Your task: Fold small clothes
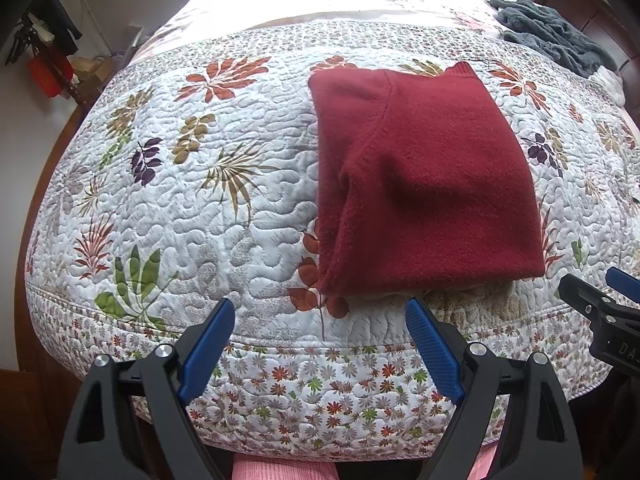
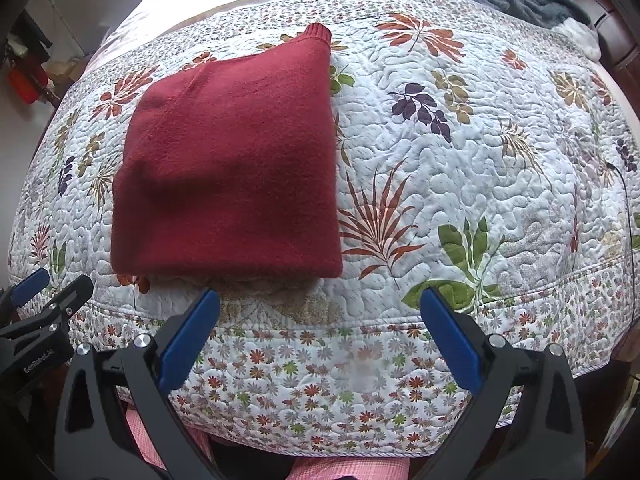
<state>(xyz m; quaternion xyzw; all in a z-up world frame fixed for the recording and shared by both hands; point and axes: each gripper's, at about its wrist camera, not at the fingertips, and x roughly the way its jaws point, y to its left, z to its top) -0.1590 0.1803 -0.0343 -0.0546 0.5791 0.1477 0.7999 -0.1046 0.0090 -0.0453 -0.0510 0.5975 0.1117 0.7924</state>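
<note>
On the bed's floral quilt (image 1: 200, 208), near its front edge, lies a dark red sweater (image 1: 424, 184) folded into a thick, roughly square stack, with a ribbed cuff poking out at its far corner. Both the left gripper (image 1: 320, 344) and the right gripper (image 2: 320, 332) hover in front of the sweater, jaws spread wide and empty. Only the left wrist view shows the sweater's layered side edges; the right wrist view shows its smooth top face.
</note>
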